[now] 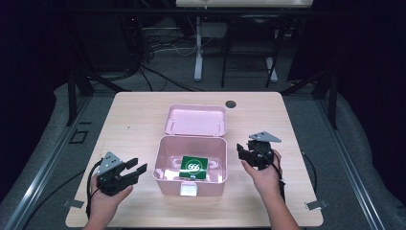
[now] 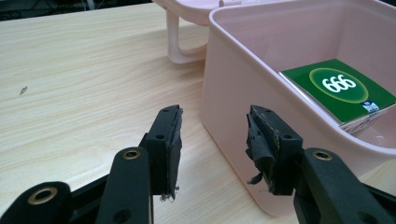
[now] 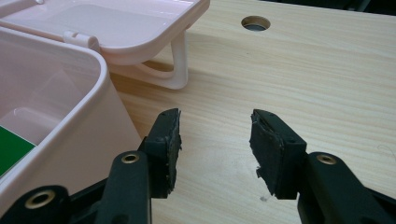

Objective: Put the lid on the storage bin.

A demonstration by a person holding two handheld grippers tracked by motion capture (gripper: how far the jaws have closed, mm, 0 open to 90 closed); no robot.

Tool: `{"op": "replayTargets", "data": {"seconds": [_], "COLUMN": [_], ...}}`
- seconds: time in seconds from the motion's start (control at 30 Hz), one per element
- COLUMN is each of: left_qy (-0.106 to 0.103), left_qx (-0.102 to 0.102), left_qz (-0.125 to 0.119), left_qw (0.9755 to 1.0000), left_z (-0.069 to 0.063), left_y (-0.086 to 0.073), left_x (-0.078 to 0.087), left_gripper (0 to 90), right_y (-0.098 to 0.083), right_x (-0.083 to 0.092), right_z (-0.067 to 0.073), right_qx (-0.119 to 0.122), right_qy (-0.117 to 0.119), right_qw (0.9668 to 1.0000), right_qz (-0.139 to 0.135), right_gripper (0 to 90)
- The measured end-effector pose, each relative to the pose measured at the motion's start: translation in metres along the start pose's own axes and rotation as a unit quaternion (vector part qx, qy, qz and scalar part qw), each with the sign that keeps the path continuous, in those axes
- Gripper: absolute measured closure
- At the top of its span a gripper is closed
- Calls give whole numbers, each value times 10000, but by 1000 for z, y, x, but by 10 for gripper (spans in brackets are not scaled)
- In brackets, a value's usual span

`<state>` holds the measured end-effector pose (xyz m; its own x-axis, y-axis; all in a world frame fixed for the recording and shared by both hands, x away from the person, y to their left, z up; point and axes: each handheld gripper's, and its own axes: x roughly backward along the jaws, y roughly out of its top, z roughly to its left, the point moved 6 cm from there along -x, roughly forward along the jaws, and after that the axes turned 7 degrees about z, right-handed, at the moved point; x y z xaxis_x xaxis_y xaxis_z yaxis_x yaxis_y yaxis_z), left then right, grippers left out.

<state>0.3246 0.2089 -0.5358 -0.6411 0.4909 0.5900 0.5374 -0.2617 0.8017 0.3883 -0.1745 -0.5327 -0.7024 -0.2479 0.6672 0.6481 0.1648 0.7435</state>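
1. Two tools flank your pink storage box (image 1: 190, 165): your left tool (image 1: 135, 170) and right tool (image 1: 243, 152) both stand wide open, holding nothing.
2. Done, by the look of it: the green packet (image 1: 194, 167) lies flat inside the box. Left: closing the lid (image 1: 195, 120), which is swung back on the desk (image 1: 134, 115).
3. Your box's long axis runs across the desk, its front latch facing you.

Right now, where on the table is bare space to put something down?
Bare wood lies left of the box, behind the left gripper, and right of the lid, between the hole and the right gripper. The middle is crowded: box with green pack, lid behind it.
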Motion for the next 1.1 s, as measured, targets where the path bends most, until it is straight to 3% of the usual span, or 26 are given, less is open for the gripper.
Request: {"op": "replayTargets", "data": {"seconds": [0.27,0.37,0.67,0.87,1.0,1.1], "left_qy": [-83,-305,-484,-706,-728,-633], "left_qx": [14,25,-89,-100,-201,-292], "left_qz": [-95,-158,-221,-54,74,112], "left_qw": [9999,9994,9985,9974,9971,9975], "left_z": [-4,-12,-24,-34,-38,-40], "left_y": [5,13,26,26,24,23], "left_x": [4,9,13,1,-4,-6], "left_gripper": [545,557,625,633,656,661], "right_y": [1,1,8,14,16,21], "right_x": [0,1,7,9,8,8], "right_z": [0,-1,-6,-7,-7,-6], "right_qx": [-68,-70,-255,-281,-283,-279], "right_qy": [57,64,68,91,152,223], "right_qw": [10000,10000,9996,9994,9994,9993], "right_qz": [-24,-7,-113,-178,-124,-94], "right_gripper": [525,526,530,526,526,526]}}
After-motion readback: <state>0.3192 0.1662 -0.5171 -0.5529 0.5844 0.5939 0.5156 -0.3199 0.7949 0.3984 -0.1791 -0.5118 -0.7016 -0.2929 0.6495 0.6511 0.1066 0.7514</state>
